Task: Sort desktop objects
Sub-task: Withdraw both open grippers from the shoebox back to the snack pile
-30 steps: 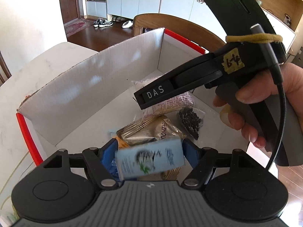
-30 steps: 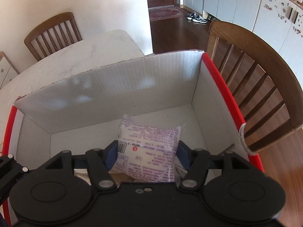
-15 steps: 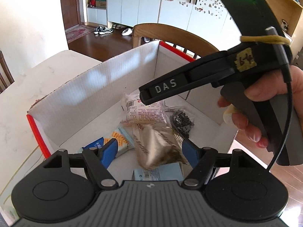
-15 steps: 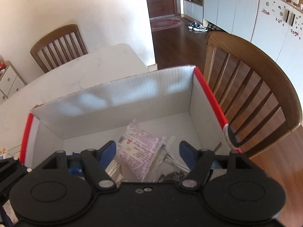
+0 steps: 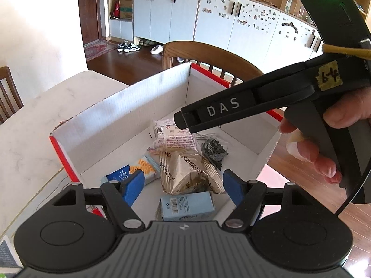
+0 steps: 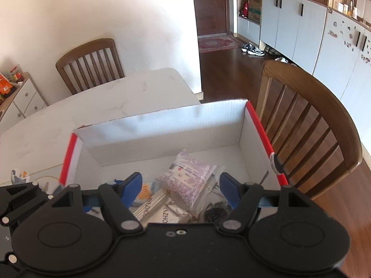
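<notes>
Lying loose on the floor of the white, red-edged box (image 5: 120, 106), the pale blue carton (image 5: 186, 205) sits at 6 o'clock in the left wrist view, just below a gold foil packet (image 5: 185, 173), with the white-and-purple sachet (image 5: 174, 136) at 12 o'clock of the pile and a dark bag of small bits (image 5: 214, 151) at 3 o'clock. The left gripper (image 5: 183, 185) hangs above them with blue fingers (image 5: 132, 186) spread and nothing between. The right gripper (image 6: 180, 187), gripped by a hand (image 5: 324, 139) at 3 o'clock, is likewise spread and empty over the sachet (image 6: 190, 180).

The drop looks done; the sound course is probably to lift both tools straight clear of the box walls before swinging toward the table (image 6: 92, 106), where more clutter (image 6: 18, 176) waits at 9 o'clock.

A second ago each tool pinched its item, the carton on the left and the sachet on the right; both have since let go and risen.
</notes>
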### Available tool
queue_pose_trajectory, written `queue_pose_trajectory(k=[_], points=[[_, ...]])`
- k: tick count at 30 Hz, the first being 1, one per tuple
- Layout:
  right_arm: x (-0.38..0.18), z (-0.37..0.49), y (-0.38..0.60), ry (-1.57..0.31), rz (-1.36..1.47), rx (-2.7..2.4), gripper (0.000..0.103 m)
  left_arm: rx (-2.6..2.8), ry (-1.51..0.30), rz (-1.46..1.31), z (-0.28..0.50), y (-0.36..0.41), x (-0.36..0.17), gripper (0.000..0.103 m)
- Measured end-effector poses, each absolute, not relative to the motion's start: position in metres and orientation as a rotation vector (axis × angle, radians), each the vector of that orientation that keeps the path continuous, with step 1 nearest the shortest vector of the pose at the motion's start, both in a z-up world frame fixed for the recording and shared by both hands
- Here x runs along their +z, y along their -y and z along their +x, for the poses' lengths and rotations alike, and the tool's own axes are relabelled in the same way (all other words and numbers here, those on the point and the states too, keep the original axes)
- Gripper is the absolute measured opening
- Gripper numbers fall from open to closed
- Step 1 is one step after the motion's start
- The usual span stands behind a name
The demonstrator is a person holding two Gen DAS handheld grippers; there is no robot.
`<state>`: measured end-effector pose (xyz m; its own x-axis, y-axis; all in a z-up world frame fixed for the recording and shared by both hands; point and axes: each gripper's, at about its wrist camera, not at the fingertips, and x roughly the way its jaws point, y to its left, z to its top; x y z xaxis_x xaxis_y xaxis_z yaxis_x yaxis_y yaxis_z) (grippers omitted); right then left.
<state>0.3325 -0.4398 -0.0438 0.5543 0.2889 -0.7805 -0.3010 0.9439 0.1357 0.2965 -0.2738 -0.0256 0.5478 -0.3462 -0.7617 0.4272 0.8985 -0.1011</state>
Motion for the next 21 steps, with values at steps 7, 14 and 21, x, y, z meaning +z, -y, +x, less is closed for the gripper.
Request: queue_pose_trajectory(k=[7, 14, 21], points=[[-0.029, 0.314, 0.433, -0.892, -0.034, 0.371, 0.073, -0.466, -0.843, 0.086, 0.281, 0.266, -0.015, 0.074], [-0.016, 0.296, 0.428, -0.870, -0.029, 0.391, 0.073, -0.478, -0.813, 0.055, 0.270, 0.257, -0.008, 0.074], [-0.007, 0.276, 0.414, -0.860, -0.044, 0.424, 0.073, -0.492, -0.796, 0.020, 0.253, 0.245, -0.003, 0.074]])
